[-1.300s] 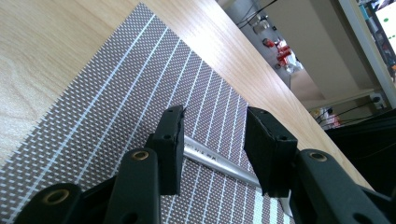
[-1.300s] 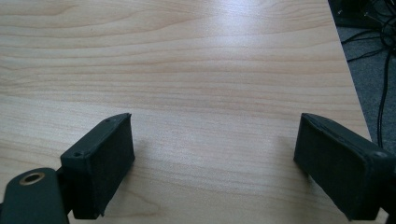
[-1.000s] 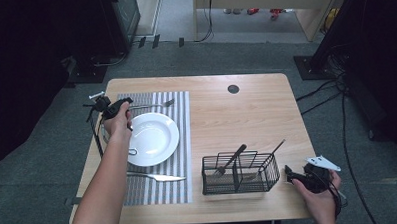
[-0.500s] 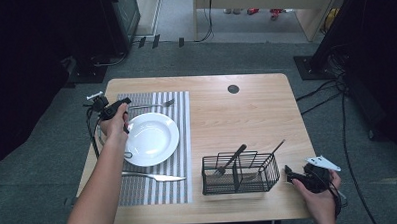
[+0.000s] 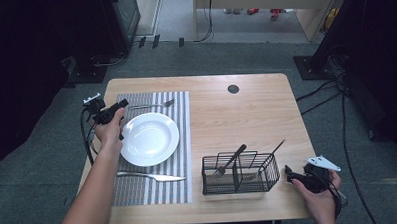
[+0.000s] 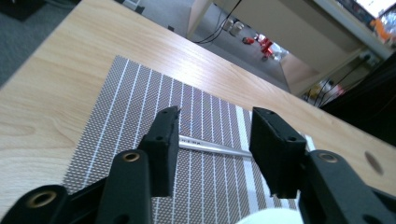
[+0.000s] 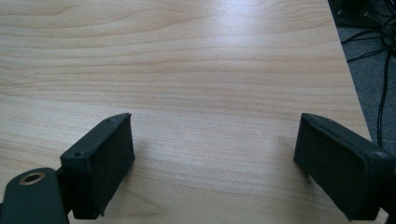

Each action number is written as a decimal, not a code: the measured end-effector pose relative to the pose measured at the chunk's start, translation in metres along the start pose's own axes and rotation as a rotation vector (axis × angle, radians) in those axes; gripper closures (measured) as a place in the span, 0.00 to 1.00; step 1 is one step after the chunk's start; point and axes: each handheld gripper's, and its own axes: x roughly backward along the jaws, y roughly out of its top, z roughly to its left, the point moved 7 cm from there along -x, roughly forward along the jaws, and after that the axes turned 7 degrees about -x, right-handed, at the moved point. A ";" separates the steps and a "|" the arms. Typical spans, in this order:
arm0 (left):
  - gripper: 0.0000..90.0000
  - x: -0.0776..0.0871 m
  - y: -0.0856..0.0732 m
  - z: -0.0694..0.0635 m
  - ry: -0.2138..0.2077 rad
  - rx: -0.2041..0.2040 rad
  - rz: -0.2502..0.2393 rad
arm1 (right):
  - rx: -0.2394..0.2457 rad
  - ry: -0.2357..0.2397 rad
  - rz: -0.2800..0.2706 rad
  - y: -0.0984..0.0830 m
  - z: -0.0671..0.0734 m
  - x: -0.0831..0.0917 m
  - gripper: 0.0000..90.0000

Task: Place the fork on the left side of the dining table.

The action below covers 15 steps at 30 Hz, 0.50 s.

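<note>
Fingers of the left gripper [image 6: 212, 149] stand apart, having just been opening, with the fork [image 6: 212, 148] lying flat on the striped placemat [image 6: 135, 98] beyond them, its shaft crossing the gap untouched. Its long axis runs side to side across the fingers, along the mat's far edge behind the white plate [image 5: 149, 138]. Left hand [image 5: 108, 130] is much the nearer. Well apart, the right gripper [image 7: 215, 163] sits spread wide over bare tabletop [image 7: 210, 56] beside the wire basket [image 5: 240, 172].

hand-held gripper [image 6: 215, 140]: jaws apart | fork handle [image 6: 210, 147] beyond, on striped placemat [image 6: 130, 121]
</note>
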 end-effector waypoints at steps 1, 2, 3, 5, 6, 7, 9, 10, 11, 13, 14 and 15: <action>0.56 0.003 0.000 -0.002 -0.001 -0.016 -0.002 | 0.000 0.000 0.000 0.000 0.000 0.000 0.13; 0.53 0.006 0.001 -0.004 -0.007 -0.027 -0.008 | 0.000 0.000 0.000 0.000 0.000 0.000 0.13; 0.51 0.008 0.002 -0.005 -0.013 -0.027 -0.015 | 0.000 0.000 0.000 0.000 0.000 0.000 0.13; 0.45 0.012 0.003 -0.008 -0.020 -0.039 -0.020 | 0.000 0.000 0.000 0.000 0.000 0.000 0.13; 0.43 0.017 0.003 -0.010 -0.017 -0.063 -0.019 | 0.001 0.000 0.000 0.000 0.000 0.000 0.13; 0.44 0.017 0.003 -0.010 -0.017 -0.063 -0.019 | 0.001 0.000 0.000 0.000 0.000 0.000 0.13; 0.39 0.021 0.003 -0.012 -0.019 -0.080 -0.016 | 0.001 0.000 0.000 0.000 0.000 0.000 0.13; 0.39 0.023 0.002 -0.013 -0.020 -0.091 -0.016 | 0.001 0.000 0.000 0.000 0.000 0.000 0.13; 0.34 0.026 0.002 -0.014 -0.021 -0.103 -0.018 | 0.001 0.000 0.000 0.000 0.000 0.000 0.13; 0.30 0.030 0.002 -0.015 -0.015 -0.129 -0.025 | 0.001 0.000 0.000 0.000 0.000 0.000 0.13; 0.29 0.037 0.002 -0.019 -0.012 -0.173 -0.040 | 0.001 0.000 0.000 0.000 0.000 0.000 0.13; 0.26 0.037 0.002 -0.019 -0.012 -0.173 -0.040 | 0.001 0.000 0.000 0.000 0.000 0.000 0.13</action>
